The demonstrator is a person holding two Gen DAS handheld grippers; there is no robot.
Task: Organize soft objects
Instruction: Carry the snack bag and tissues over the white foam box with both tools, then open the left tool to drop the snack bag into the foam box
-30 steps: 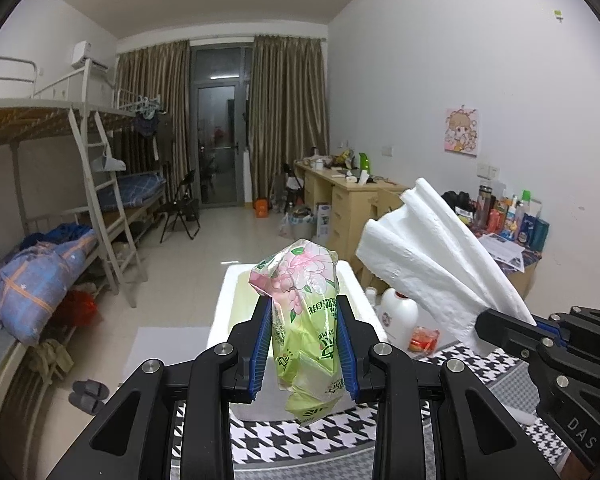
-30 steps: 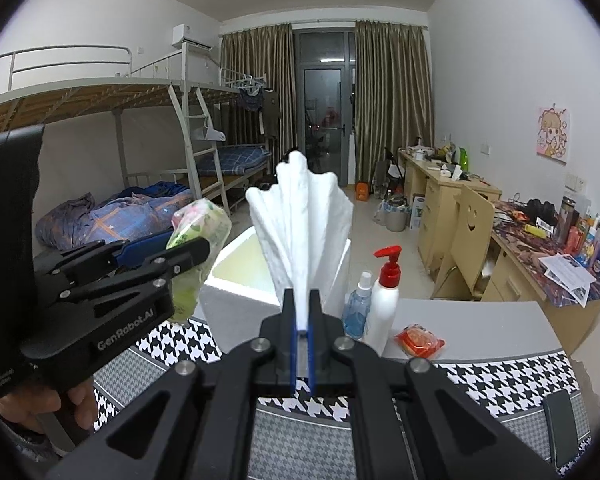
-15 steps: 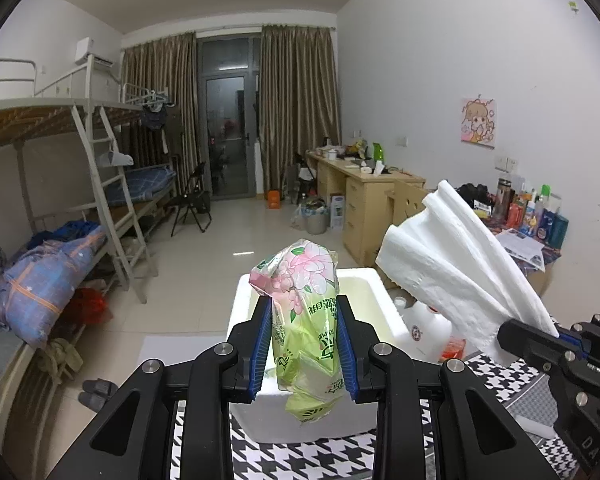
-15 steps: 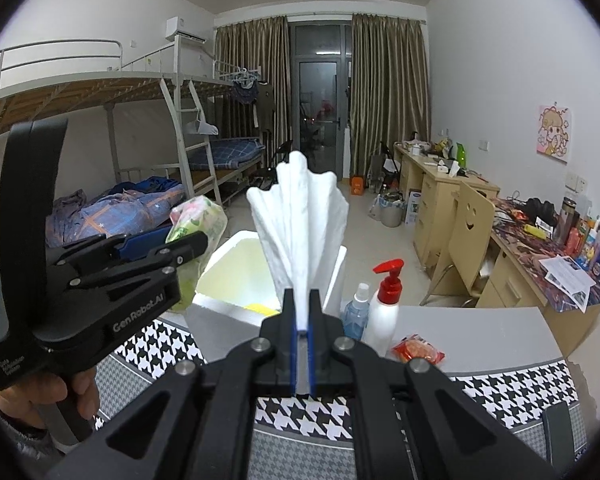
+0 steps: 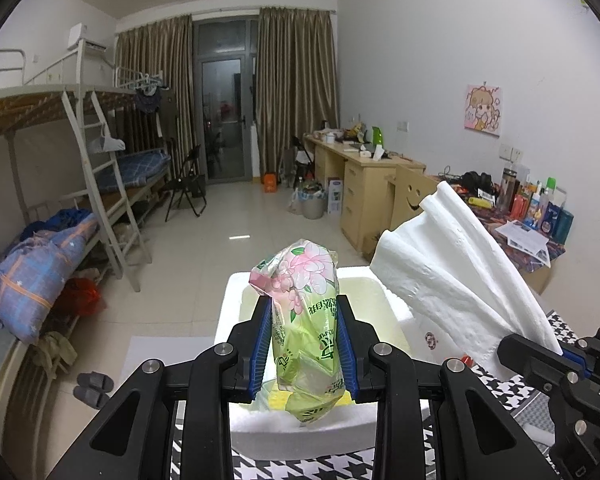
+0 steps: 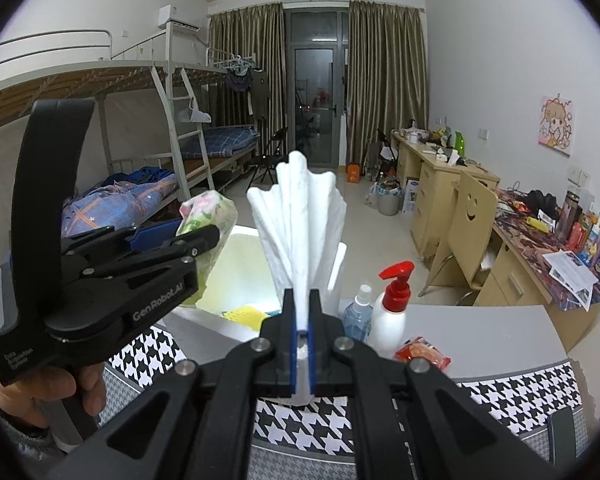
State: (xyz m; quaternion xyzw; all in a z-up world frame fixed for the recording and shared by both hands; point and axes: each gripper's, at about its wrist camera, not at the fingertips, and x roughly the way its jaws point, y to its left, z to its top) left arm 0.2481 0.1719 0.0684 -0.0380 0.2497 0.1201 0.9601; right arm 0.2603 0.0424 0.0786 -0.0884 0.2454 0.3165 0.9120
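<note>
My left gripper [image 5: 303,344] is shut on a green tissue pack with pink flowers [image 5: 306,320], held upright over the near side of a white foam box [image 5: 236,308]. The same pack [image 6: 208,216] and left gripper [image 6: 172,240] appear at left in the right wrist view, above the foam box [image 6: 340,264]. My right gripper [image 6: 301,320] is shut on a folded white cloth [image 6: 300,220] that fans upward beside the box. That cloth [image 5: 452,276] and the right gripper [image 5: 576,364] sit at the right of the left wrist view. Something yellow [image 6: 242,315] lies inside the box.
A black-and-white houndstooth tablecloth [image 6: 520,392] covers the table. A blue spray bottle [image 6: 358,316], a white pump bottle with red top [image 6: 392,316] and a red packet [image 6: 422,354] stand right of the box. A hand [image 6: 32,396] holds the left gripper. Desks, a chair and bunk beds stand beyond.
Both grippers have moved forward toward the foam box, which now looks larger and nearer. The tissue pack now hangs over the box's near side; both grips are unchanged.
</note>
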